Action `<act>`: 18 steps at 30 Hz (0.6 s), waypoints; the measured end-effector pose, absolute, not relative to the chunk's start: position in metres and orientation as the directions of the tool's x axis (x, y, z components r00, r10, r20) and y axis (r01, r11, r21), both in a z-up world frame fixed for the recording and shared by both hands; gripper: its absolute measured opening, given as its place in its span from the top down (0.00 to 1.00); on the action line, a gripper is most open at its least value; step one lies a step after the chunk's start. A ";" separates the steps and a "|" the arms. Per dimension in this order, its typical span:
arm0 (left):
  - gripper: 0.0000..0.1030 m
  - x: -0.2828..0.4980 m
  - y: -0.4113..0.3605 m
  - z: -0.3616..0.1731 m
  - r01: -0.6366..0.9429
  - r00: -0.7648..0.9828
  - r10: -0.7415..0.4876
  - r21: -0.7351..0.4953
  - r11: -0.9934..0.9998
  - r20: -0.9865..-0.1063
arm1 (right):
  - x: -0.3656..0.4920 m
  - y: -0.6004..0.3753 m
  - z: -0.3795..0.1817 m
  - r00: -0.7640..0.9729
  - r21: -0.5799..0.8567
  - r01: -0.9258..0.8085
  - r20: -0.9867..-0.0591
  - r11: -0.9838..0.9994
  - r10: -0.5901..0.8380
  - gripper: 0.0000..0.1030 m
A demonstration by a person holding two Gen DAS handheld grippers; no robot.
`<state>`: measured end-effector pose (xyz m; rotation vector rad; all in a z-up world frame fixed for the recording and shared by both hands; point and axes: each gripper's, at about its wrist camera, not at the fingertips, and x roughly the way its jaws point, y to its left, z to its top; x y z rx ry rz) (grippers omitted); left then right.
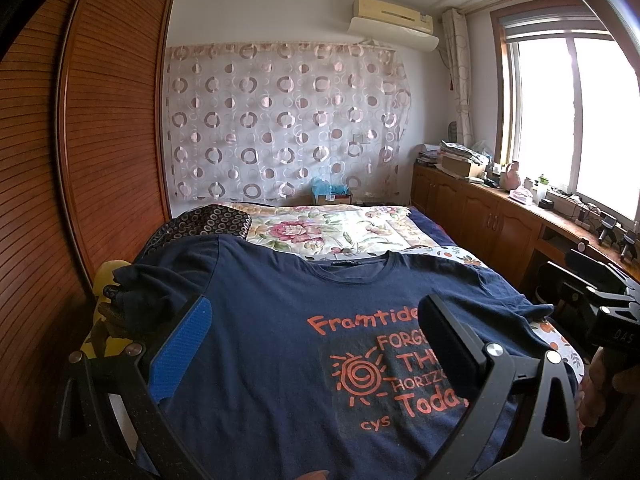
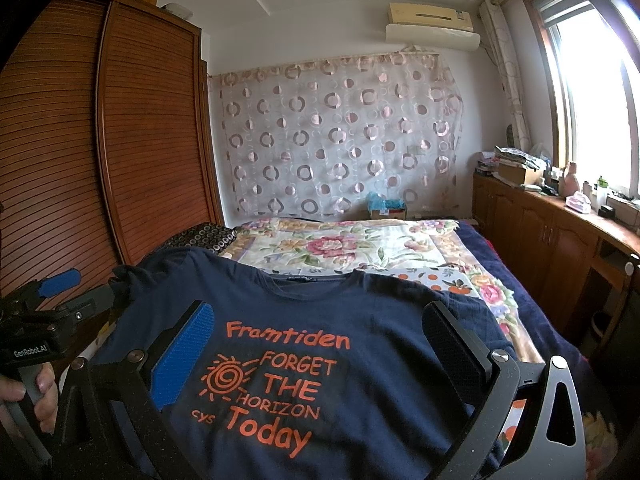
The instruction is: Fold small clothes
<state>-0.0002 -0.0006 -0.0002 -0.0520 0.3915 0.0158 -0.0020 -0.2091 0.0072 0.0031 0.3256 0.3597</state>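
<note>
Hovering with both sets of jaws apart, left gripper [image 1: 316, 356] and right gripper [image 2: 320, 364] above shirt [image 2: 320, 320], lying print-up on bed [image 2: 532, 280], probably choosing fold corners.

Navy t-shirt [image 2: 340, 320] with orange print, floral bedspread [image 2: 360, 246], circle-patterned curtain [image 2: 340, 132], brown wardrobe [image 2: 100, 140]

A bedroom in daylight — a bright window [image 1: 576, 120] at three o'clock above a long wooden cabinet [image 1: 480, 216] cluttered on top. At nine o'clock stands a slatted wooden wardrobe [image 1: 100, 140]. At twelve, a ring-patterned curtain [image 1: 280, 120] covers the white wall, an air conditioner [image 1: 392, 14] above — floral bedding [image 1: 320, 228] below.
</note>
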 end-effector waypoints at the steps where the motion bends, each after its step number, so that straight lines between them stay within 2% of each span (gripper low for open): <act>1: 0.00 0.000 -0.001 0.000 -0.026 0.924 0.005 -0.048 0.999 -0.382 | -0.002 -0.209 0.007 0.885 0.060 -0.345 -0.312 0.937 0.346 0.00; 18: 0.00 0.000 -0.001 0.000 -0.026 0.924 0.006 -0.046 0.999 -0.382 | 0.000 -0.209 0.006 0.882 0.061 -0.349 -0.316 0.935 0.350 0.00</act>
